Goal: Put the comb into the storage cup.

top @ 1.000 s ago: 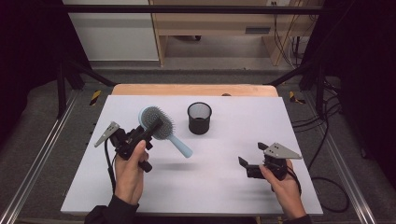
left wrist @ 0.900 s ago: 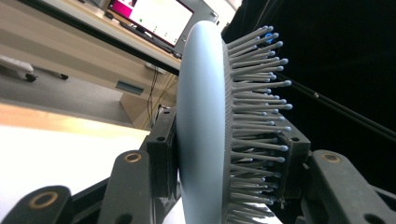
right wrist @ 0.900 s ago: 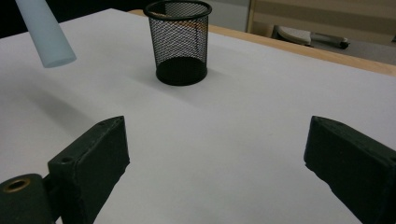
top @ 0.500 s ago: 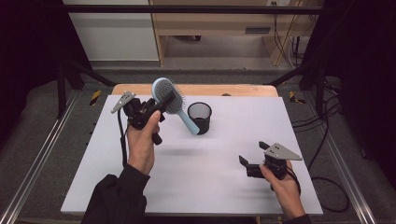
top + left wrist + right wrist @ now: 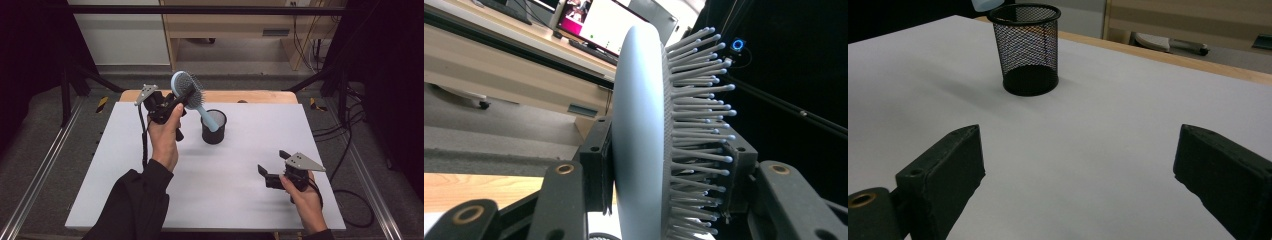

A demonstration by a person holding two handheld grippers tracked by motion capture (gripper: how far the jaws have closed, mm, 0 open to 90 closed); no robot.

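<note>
A: Quick count. Brushes?
B: One hairbrush (image 5: 186, 89), blue, up around 11 o'clock off the table's middle.
A: Cups?
B: One black mesh cup (image 5: 214, 127), 12 o'clock of centre.
A: Grippers?
B: Two: left gripper (image 5: 172, 103) at 11 o'clock, right gripper (image 5: 272, 171) at 4 o'clock. Two hands as well.
A: Tables?
B: One white table (image 5: 240, 195).

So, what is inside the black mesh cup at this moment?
In the right gripper view the black mesh cup looks empty: only its dark bottom shows through the mesh. In the high view the hairbrush handle crosses its rim and covers part of the inside.
</note>
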